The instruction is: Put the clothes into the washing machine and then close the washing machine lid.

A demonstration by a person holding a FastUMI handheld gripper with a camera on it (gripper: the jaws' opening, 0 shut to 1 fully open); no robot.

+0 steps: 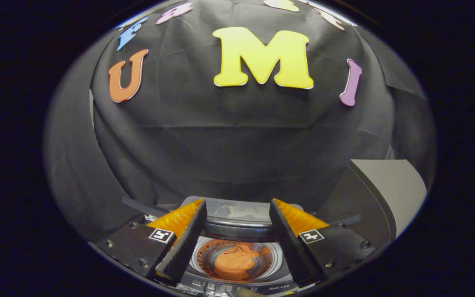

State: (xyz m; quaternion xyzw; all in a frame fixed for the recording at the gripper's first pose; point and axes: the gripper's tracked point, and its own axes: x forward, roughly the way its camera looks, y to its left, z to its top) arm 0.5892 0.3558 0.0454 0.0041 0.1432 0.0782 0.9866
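Observation:
A small top-loading washing machine [237, 284] sits low between and below my fingers. Its round drum [276, 258] is exposed, and an orange garment [235, 262] lies crumpled inside it. The lid [239, 212] stands raised behind the drum, just beyond my fingertips, with a glossy translucent panel. My gripper [237, 204] hovers above the drum, open, its two fingers spread wide with nothing between them. The machine's control strip shows along its front edge.
A grey box-like object [390, 189] with a slanted top stands to the right of the machine. Black cloth forms the wall behind and drapes down around the machine.

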